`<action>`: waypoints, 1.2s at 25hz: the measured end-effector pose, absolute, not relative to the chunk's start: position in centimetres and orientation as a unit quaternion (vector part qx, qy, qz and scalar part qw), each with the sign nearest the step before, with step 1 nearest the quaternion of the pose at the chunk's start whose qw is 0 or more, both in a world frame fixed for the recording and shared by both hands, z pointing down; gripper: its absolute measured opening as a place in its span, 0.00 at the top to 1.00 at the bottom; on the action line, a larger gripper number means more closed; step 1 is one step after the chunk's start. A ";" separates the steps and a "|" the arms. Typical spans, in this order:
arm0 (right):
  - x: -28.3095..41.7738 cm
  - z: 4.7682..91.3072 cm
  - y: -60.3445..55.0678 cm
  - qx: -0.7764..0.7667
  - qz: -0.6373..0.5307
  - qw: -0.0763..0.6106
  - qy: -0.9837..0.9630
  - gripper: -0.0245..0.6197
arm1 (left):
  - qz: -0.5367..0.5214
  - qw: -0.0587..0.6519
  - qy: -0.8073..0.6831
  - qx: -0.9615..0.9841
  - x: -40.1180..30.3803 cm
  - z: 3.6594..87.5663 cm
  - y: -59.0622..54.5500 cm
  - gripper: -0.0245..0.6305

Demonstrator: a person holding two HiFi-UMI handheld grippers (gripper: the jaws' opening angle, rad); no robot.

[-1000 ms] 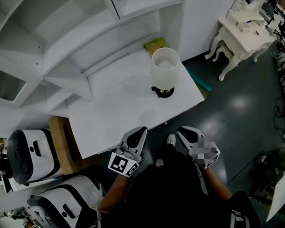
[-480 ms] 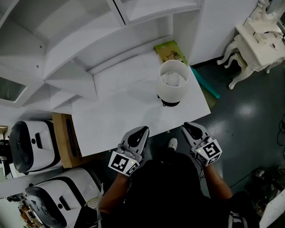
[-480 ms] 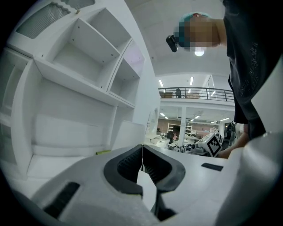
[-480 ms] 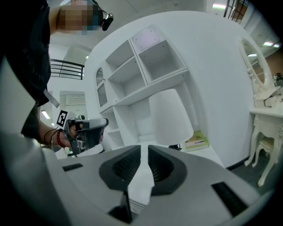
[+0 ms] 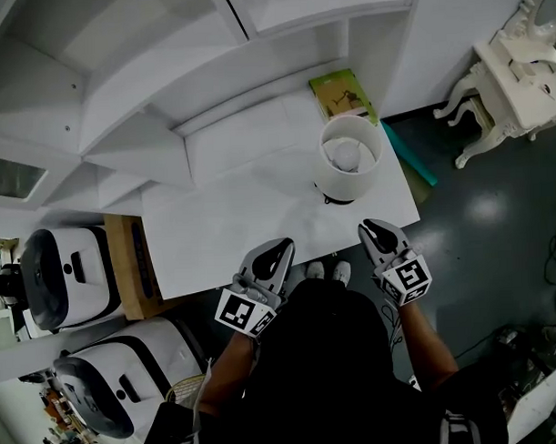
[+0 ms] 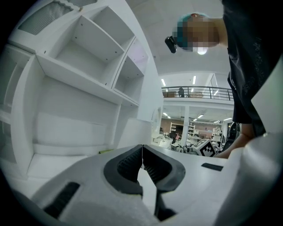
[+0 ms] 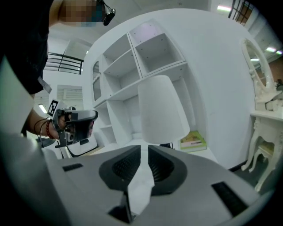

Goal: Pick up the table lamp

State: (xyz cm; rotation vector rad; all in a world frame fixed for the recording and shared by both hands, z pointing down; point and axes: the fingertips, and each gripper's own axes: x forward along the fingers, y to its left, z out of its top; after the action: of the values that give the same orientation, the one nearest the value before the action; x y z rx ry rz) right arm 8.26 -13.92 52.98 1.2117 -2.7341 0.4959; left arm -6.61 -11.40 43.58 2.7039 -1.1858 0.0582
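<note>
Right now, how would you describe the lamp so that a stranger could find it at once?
Find the white table below the shelves. The lamp stands at its right end, in front of a green book. It alone stands upright, with a white shade and dark base.

left claw (image 5: 277,251): held low before the torso, pointing forward, jaws pressed together at the tips, nothing between them
right claw (image 5: 369,230): level with the left, pointing forward, jaws a narrow gap apart, empty
left forearm (image 5: 227,368): bare, bent
right forearm (image 5: 417,344): bare, bent
</note>
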 end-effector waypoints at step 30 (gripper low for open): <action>6.1 62.6 -21.2 0.393 0.128 0.120 -0.902 0.86 | 0.051 0.110 -0.378 0.918 -4.9 53.7 -15.9 0.93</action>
State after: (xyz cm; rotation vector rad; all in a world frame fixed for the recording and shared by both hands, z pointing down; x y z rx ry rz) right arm 6.14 -21.17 62.61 1.1499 -2.6372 0.3735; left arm -4.92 -15.94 53.70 2.6982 -1.1114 0.1490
